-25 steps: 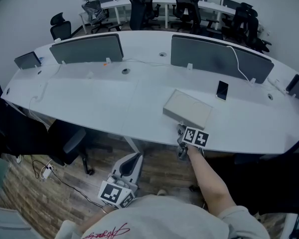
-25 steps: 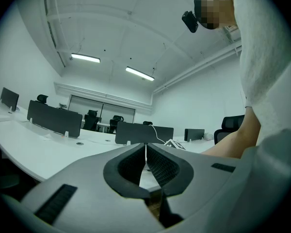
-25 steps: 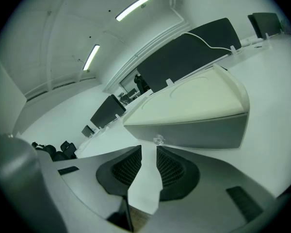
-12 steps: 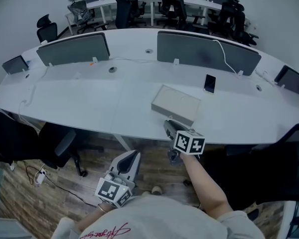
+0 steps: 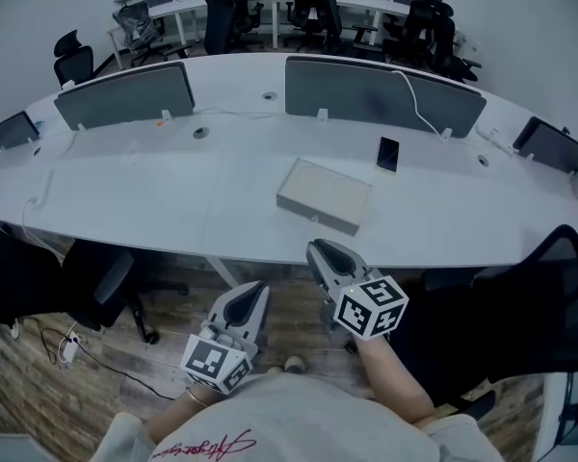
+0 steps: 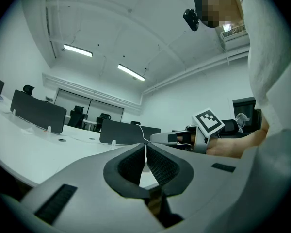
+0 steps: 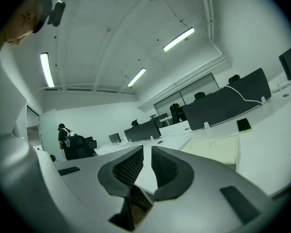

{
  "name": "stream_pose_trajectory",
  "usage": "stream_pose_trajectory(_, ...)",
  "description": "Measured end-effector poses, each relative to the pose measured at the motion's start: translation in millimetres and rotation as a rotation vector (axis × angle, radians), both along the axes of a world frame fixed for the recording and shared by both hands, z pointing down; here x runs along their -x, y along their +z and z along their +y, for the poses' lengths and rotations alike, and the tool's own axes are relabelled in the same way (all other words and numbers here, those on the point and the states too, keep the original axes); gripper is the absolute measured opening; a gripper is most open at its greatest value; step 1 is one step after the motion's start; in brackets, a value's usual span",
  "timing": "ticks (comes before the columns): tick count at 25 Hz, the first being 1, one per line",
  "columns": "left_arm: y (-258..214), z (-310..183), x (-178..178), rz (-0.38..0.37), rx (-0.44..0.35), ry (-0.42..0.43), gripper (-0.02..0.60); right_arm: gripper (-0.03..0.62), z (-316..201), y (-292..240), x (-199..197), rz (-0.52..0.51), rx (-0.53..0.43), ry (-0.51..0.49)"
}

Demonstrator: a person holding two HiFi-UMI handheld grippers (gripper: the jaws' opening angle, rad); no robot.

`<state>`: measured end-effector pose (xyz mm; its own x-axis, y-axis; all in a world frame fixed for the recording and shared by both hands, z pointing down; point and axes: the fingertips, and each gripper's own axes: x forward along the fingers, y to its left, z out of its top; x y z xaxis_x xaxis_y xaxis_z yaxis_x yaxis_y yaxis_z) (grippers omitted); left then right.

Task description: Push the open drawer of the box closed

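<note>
Box [image 5: 324,195] lies flat on the white tabletop [image 5: 164,191], just beyond the right hand-held gripper [image 5: 320,250]. That gripper hovers off the tabletop's near edge, apart from the box's near front, its jaws almost together with nothing between them. The box's front looks flush. The left hand-held gripper [image 5: 254,292] hangs nearer and to the left over the wooden floor [image 5: 39,383], jaws pressed together and empty. Bare tabletop spreads on both sides of the box. A phone [image 5: 388,153] lies farther right, before the grey divider panel [image 5: 376,99]. The right forearm [image 5: 390,373] angles forward toward the box.
</note>
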<state>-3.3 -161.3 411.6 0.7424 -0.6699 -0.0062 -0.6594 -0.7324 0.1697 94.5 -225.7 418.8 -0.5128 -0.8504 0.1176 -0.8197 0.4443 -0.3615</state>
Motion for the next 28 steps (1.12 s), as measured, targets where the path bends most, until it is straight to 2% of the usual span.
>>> stream_pose_trajectory(5, -4.9, 2.1, -2.4, 0.003, -0.007, 0.016, 0.020, 0.040, 36.5, -33.9, 12.0, -0.016, -0.152, -0.060)
stream_pose_trajectory(9, -4.7, 3.3, -2.5, 0.002, -0.012, 0.027, 0.020, 0.037, 56.2, -46.1, 18.9, -0.005, -0.205, -0.073)
stream_pose_trajectory(14, -8.0, 1.6, -2.3, 0.007, -0.022, 0.035, 0.019, 0.034, 69.7, -52.5, 25.7, -0.020, -0.225, -0.093)
stream_pose_trajectory(28, -10.7, -3.0, 1.2, 0.007, -0.023, 0.050, 0.018, 0.029, 84.6, -37.2, 37.7, 0.110, -0.252, -0.112)
